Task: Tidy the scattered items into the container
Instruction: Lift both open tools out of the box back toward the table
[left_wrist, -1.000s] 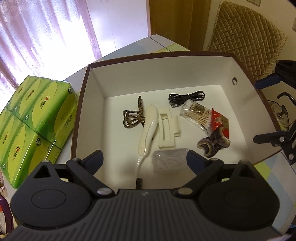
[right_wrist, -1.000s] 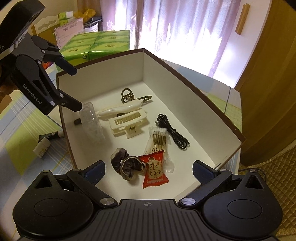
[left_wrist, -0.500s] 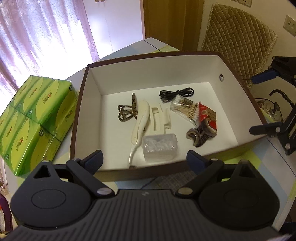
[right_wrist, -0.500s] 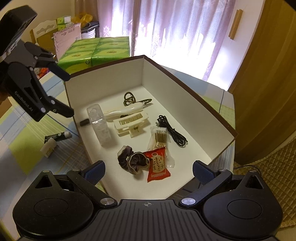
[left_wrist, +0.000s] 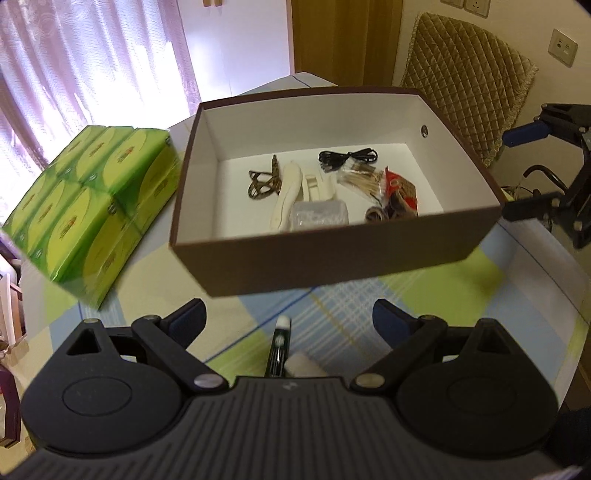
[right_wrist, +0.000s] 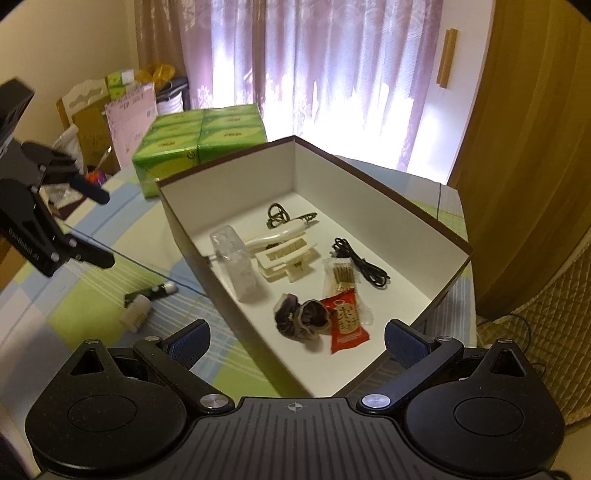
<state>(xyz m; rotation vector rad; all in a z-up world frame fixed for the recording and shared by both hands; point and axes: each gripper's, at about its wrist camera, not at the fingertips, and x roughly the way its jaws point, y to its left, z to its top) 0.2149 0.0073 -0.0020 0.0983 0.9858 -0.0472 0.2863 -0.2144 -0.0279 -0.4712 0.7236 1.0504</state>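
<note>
A brown box with white inside (left_wrist: 332, 254) (right_wrist: 373, 206) stands on the table. In it lie a clear plastic case (right_wrist: 236, 267), a cream hair clip (right_wrist: 288, 258), a white handled tool (right_wrist: 277, 236), a black cable (right_wrist: 360, 262), cotton swabs (right_wrist: 341, 275), a scrunchie (right_wrist: 301, 319) and a red snack packet (right_wrist: 345, 325). A black tube with a white cap (left_wrist: 279, 345) (right_wrist: 149, 291) and a small white brush (left_wrist: 303, 365) (right_wrist: 135, 314) lie on the cloth outside the box. My left gripper (left_wrist: 288, 319) (right_wrist: 94, 225) is open and empty just above them. My right gripper (right_wrist: 295, 338) (left_wrist: 524, 170) is open and empty at the box's near corner.
A stack of green tissue packs (left_wrist: 92, 206) (right_wrist: 201, 142) stands against the box's far-left side. A quilted chair back (left_wrist: 469, 96) is behind the box. Curtains and clutter sit beyond the table edge.
My left gripper has pulled back out of the box after letting go of the clear case, and now hangs over the tube and brush. My right gripper has drawn back a little.
</note>
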